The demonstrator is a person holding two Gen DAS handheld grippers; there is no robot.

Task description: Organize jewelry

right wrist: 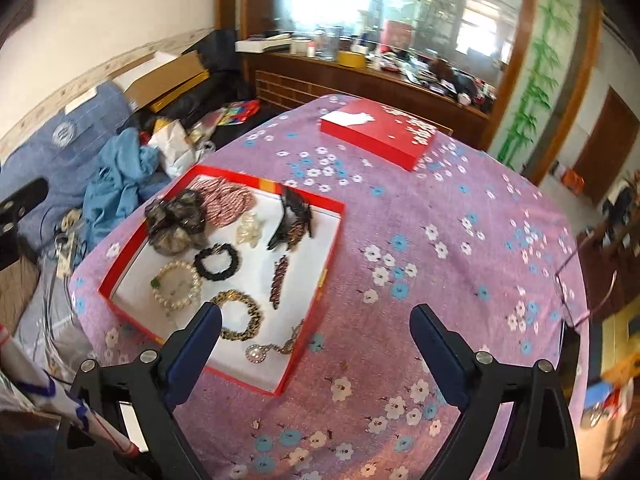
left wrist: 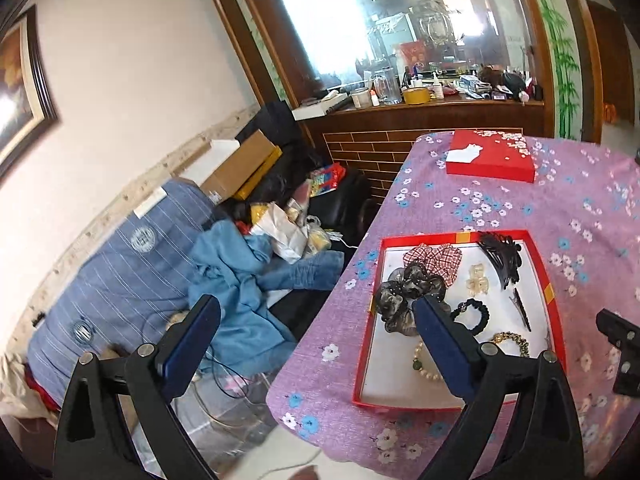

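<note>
Red cardboard forms the open box [right wrist: 320, 264] that sits near the table's left edge on the purple flowered tablecloth [right wrist: 460, 280]. Its white floor carries the jewelry: a pearl bracelet [right wrist: 176, 285] and a gold chain bracelet [right wrist: 240, 316] toward the near wall, a black beaded band [right wrist: 216, 261] mid-box, a dark scrunchie [right wrist: 174, 224] and a checked scrunchie [right wrist: 226, 200] toward the far wall. The red lid [right wrist: 378, 133] lies well apart near the table's far edge. The left gripper [left wrist: 316, 344] and right gripper [right wrist: 316, 354] both hover spread wide, holding nothing.
</note>
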